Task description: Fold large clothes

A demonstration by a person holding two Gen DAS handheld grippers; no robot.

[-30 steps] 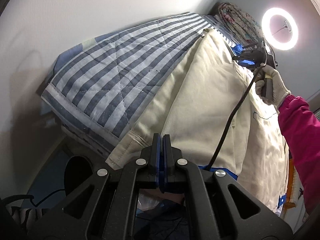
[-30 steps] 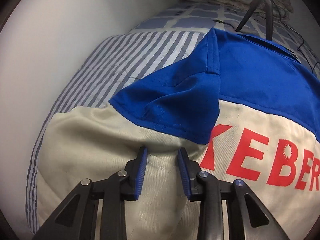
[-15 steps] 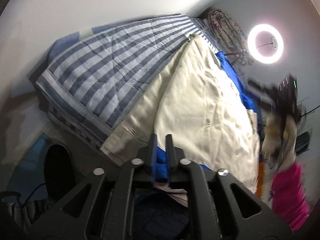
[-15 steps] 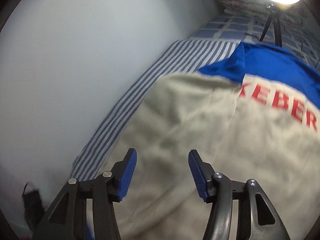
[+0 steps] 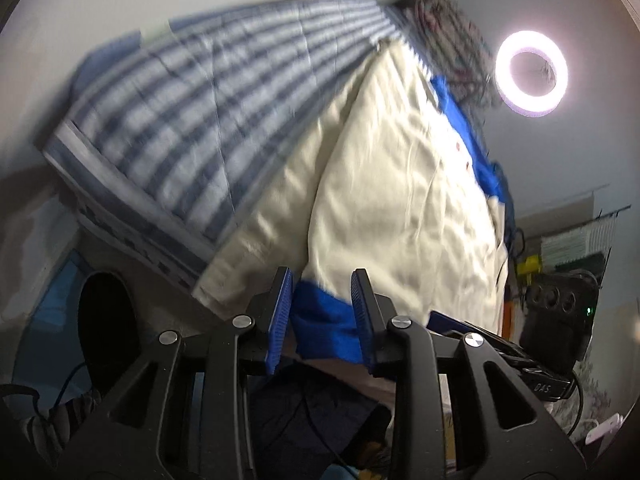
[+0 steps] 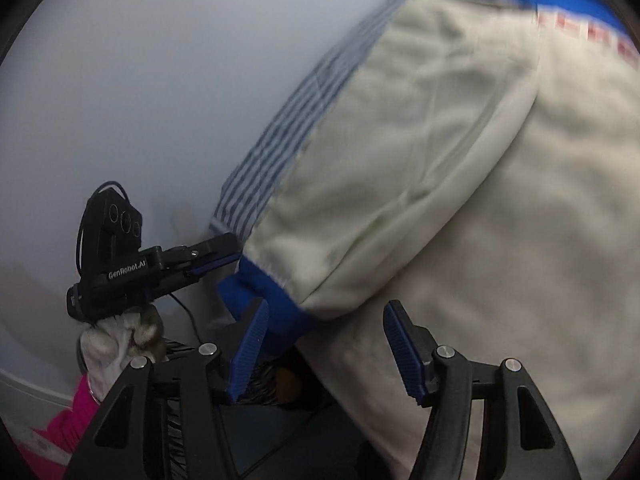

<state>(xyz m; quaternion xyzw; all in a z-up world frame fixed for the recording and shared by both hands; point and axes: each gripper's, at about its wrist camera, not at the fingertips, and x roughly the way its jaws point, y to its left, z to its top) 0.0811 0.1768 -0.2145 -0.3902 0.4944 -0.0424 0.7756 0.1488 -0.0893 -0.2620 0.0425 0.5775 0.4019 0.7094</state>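
Note:
A cream jacket (image 5: 400, 200) with blue trim and red letters lies on the striped quilt (image 5: 200, 128). Its folded sleeve (image 6: 400, 184) ends in a blue cuff (image 6: 260, 292) at the bed's near edge. My left gripper (image 5: 322, 312) has its jaws opening. The blue cuff (image 5: 324, 320) sits loosely between the pads. In the right wrist view the left gripper (image 6: 218, 256) points at that cuff from the left. My right gripper (image 6: 326, 350) is over the cuff end of the sleeve, jaws opening wide and gripping nothing. One of its fingers (image 6: 250, 348) is beside the cuff.
A pale wall (image 6: 160, 80) runs along the bed's far side. A ring light (image 5: 532, 72) and a folded floral blanket (image 5: 452, 40) stand at the head end. A dark round object (image 5: 106, 320) sits on the floor. A gloved hand (image 6: 120, 340) and pink sleeve (image 6: 68, 428) hold the left gripper.
The left gripper went from shut to open around the blue cuff. The right gripper swept from the blue collar end along the jacket to the cuff end, its jaws spreading.

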